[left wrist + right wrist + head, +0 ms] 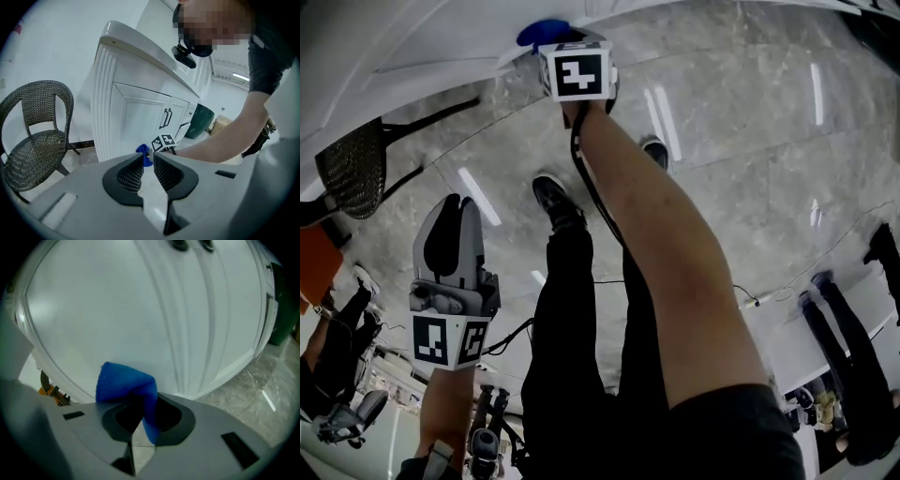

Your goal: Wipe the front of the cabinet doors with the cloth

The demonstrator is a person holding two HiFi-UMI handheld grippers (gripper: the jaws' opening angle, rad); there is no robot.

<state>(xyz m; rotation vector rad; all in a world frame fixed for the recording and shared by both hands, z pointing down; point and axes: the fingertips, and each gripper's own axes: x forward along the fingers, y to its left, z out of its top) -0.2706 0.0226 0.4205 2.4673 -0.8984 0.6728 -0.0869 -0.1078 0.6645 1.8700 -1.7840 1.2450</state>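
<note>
Head view: at the top edge, right gripper [570,37] stretched forward on a bare forearm [666,253], with a blue fabric cloth [542,34] at its tip, right against the low white panelled cabinet [412,37]. Lower left, left gripper [456,202] held back over the grey marbled floor [750,141], well apart from the cabinet. Dark woven wicker chair [352,169] at the far left.

Left gripper view: jaws only narrowly apart at the tips, with nothing between them. Beyond them, the blue cloth [144,151] low on the cabinet [136,117], just beside the right gripper's marker cube [163,142]. Black curved door handles [166,117] higher up, wicker chair [33,136] to the left, dark green bin [199,122] further along.

Right gripper view: jaws clamped on the blue cloth [126,385], bunched up and sticking out past the tips of the right gripper [140,411]. White cabinet door front [140,310] close ahead, filling most of the picture. Cannot tell whether cloth and door actually touch. Strip of marbled floor [262,380] at the right.
</note>
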